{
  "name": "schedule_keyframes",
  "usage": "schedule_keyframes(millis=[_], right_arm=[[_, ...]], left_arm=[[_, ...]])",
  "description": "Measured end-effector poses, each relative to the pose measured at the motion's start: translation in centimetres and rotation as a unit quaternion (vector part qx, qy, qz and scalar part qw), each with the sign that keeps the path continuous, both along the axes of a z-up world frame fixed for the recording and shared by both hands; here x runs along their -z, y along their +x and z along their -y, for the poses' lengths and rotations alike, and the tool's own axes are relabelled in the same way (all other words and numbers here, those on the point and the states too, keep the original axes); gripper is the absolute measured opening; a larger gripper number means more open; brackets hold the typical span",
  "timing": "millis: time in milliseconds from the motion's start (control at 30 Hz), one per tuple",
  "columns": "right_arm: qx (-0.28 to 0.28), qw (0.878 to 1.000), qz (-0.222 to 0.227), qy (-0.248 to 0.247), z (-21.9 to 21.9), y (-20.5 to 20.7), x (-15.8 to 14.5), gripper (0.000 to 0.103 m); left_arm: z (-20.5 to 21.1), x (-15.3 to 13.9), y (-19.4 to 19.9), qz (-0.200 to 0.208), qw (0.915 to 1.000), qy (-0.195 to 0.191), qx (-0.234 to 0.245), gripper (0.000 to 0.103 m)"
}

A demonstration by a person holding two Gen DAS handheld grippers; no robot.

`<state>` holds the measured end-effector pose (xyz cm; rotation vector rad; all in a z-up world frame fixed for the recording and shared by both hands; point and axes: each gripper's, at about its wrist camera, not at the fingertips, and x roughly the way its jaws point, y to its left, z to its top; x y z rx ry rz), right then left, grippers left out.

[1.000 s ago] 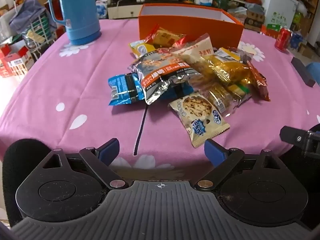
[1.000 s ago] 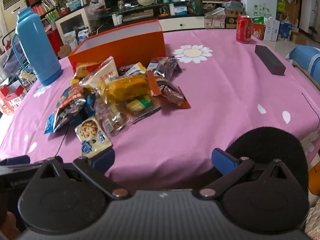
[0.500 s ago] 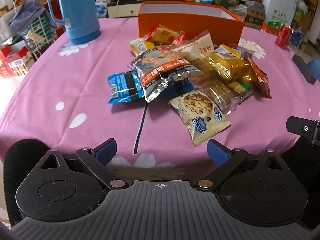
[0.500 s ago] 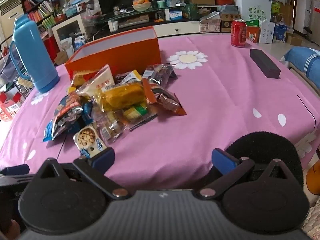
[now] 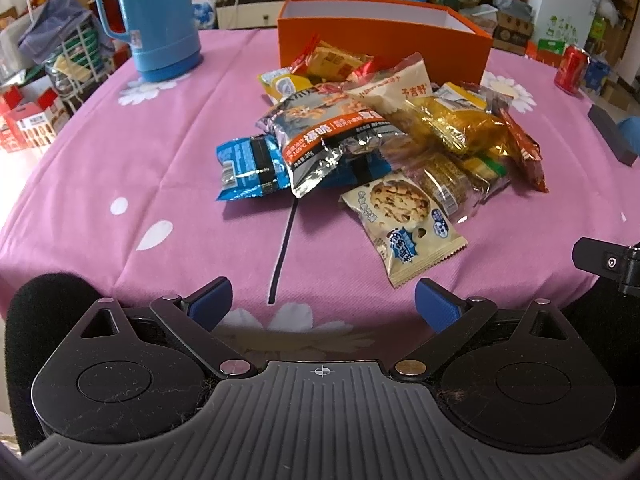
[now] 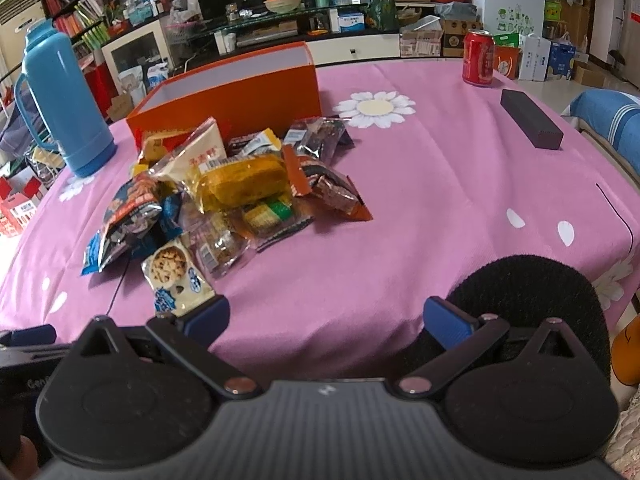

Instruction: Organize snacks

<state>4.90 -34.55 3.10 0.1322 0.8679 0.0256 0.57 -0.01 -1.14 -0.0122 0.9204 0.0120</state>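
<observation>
A pile of snack packets (image 5: 384, 136) lies on the pink tablecloth in front of an open orange box (image 5: 384, 36). A cookie packet (image 5: 404, 224) is nearest, with a blue packet (image 5: 248, 168) at the left. My left gripper (image 5: 323, 304) is open and empty at the table's near edge, short of the pile. In the right wrist view the pile (image 6: 224, 196) and the orange box (image 6: 240, 100) sit left of centre. My right gripper (image 6: 327, 316) is open and empty, its left finger close to the cookie packet (image 6: 176, 276).
A blue thermos (image 5: 152, 16) stands at the back left. A red can (image 6: 478, 58) and a dark block (image 6: 530, 124) sit at the right. The pink cloth (image 6: 440, 208) is bare right of the pile. Shelves and boxes stand beyond the table.
Both grippers have moved slightly, the pile shifting a little in each view. Neither gripper has opened, shut or touched anything.
</observation>
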Motion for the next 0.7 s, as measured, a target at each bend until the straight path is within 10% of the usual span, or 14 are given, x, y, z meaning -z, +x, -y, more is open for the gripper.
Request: schedule_keyframes(millis=[700], right_arm=[[-0.012,1.0,-0.007,-0.003,-0.24,0.33,0.55,0.102]], left_arm=[[-0.11,0.83,0.45,-0.013,0.9999,0.007,-0.004,0.083]])
